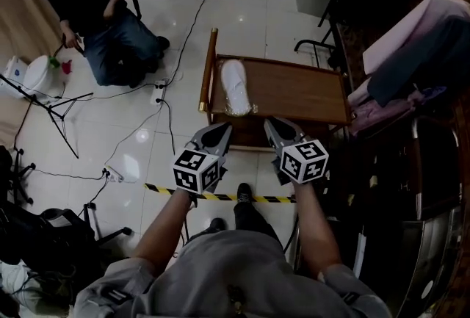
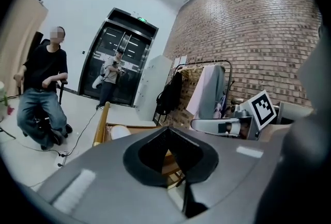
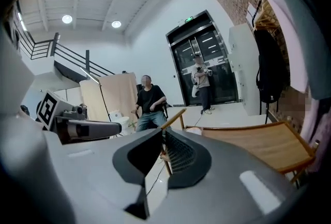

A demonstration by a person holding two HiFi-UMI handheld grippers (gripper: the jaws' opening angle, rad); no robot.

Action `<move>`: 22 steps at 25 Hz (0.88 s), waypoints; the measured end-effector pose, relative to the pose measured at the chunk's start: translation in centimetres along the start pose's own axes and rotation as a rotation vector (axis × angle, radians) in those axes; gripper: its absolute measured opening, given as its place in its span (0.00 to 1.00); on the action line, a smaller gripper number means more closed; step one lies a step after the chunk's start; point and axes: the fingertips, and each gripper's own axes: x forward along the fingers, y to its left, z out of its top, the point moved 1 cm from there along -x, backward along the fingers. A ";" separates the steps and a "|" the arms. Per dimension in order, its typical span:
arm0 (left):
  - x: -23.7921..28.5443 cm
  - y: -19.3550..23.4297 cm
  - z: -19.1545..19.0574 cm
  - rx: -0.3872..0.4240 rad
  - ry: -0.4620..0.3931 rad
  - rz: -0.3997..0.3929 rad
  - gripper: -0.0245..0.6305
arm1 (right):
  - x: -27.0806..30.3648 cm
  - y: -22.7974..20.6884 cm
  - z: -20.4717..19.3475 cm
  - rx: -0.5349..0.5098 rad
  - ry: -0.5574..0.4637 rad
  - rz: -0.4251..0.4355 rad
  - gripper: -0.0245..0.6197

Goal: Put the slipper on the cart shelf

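A white slipper (image 1: 236,86) lies lengthwise on the left end of the wooden cart's top shelf (image 1: 301,92). Both grippers hover side by side just before the cart's near edge, pointing at it. My left gripper (image 1: 221,133) is shut, its jaws meeting at the tip with nothing held. My right gripper (image 1: 277,127) is shut too and empty. In the left gripper view the slipper (image 2: 119,132) shows past the cart's wooden handle (image 2: 100,125), beyond the shut left gripper (image 2: 166,130). The right gripper view looks over its closed right gripper (image 3: 162,133) at the shelf (image 3: 253,144).
A person (image 1: 103,12) sits on a chair at the back left, near a white bucket (image 1: 37,76) and a light stand (image 1: 51,112). Cables and a power strip (image 1: 158,92) cross the floor. Yellow-black tape (image 1: 220,196) lies underfoot. A clothes rack (image 1: 411,45) stands on the right.
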 end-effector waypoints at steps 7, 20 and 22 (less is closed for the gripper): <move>5.7 3.3 -0.8 -0.029 0.023 0.081 0.05 | 7.6 -6.4 -2.5 0.010 0.147 0.069 0.13; 10.7 8.6 -2.8 -0.097 0.092 0.152 0.05 | 18.5 -11.9 -11.6 0.159 0.431 0.068 0.38; 11.2 9.1 -2.9 -0.112 0.098 0.158 0.05 | 19.8 -12.7 -12.9 0.193 0.461 0.055 0.40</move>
